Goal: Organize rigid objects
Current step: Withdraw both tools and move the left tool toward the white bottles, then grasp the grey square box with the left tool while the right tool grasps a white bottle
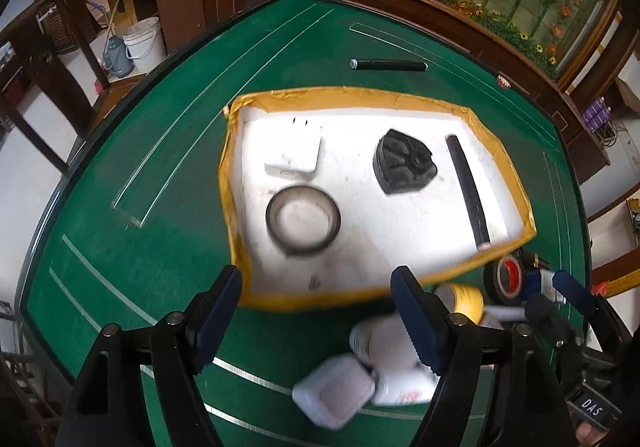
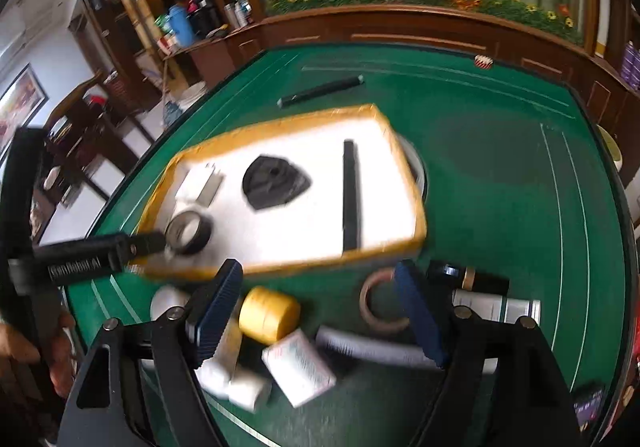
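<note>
A white tray with a yellow taped rim [image 1: 248, 103] [image 2: 416, 243] sits on the green table. In it lie a black tape roll [image 1: 303, 220] [image 2: 188, 233], a white charger [image 1: 295, 154] [image 2: 200, 183], a black moulded part [image 1: 404, 161] [image 2: 274, 183] and a black bar [image 1: 468, 191] [image 2: 350, 195]. My left gripper [image 1: 320, 311] is open and empty above the tray's near rim. My right gripper [image 2: 320, 311] is open and empty over loose items: a yellow roll [image 2: 270, 313], a white box [image 2: 298, 367], a brown tape ring [image 2: 380, 303], a grey tube [image 2: 360, 347].
A black rod [image 1: 388, 65] [image 2: 320, 91] lies on the table behind the tray. A black-and-gold bottle [image 2: 468, 279] and a white labelled box [image 2: 496, 307] lie at the right. A red-cored tape roll [image 1: 506, 279] sits by the tray corner. Wooden counters ring the table.
</note>
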Demonstrator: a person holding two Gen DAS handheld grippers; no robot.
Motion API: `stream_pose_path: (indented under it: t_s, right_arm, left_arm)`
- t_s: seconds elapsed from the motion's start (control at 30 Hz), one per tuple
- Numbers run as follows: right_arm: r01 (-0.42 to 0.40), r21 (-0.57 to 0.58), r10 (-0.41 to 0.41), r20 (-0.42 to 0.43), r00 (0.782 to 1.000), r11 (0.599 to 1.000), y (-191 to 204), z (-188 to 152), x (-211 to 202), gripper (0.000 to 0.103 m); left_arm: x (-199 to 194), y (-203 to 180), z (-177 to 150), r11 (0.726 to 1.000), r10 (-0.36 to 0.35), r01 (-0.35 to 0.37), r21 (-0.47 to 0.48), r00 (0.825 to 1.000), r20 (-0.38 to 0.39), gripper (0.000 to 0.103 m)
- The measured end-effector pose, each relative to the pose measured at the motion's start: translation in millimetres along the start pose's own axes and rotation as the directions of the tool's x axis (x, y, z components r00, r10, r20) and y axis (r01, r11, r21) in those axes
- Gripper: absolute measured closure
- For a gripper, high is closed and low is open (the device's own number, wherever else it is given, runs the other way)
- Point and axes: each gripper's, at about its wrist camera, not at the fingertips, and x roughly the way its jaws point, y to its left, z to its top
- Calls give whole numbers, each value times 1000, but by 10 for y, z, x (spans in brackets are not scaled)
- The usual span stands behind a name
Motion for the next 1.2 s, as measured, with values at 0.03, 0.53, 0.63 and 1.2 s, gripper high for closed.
stream_pose_path:
  t_s: [0.03,0.53,0.63,1.2]
  right_arm:
    - [-10,-5,10,-4,1000,1000,7,-53,-26,22]
    - [-80,-45,76,-91,993,996,-149,-681,-242,16]
    - [-92,-77,84,-103,991,993,-110,-759,-256,16]
    - [-46,-80,38,-99,994,996,-251,-875,-468,16]
  left_arm:
    - [-24,-10,-44,1000,7,-7,0,1000,0,23]
    - [-273,191,-873,995,36,-37,-96,999,-7,23]
    - [-209,156,-996,997,40,-41,-69,999,-13,23]
    - [343,-322,-792,936,48,-14,350,995,-89,49]
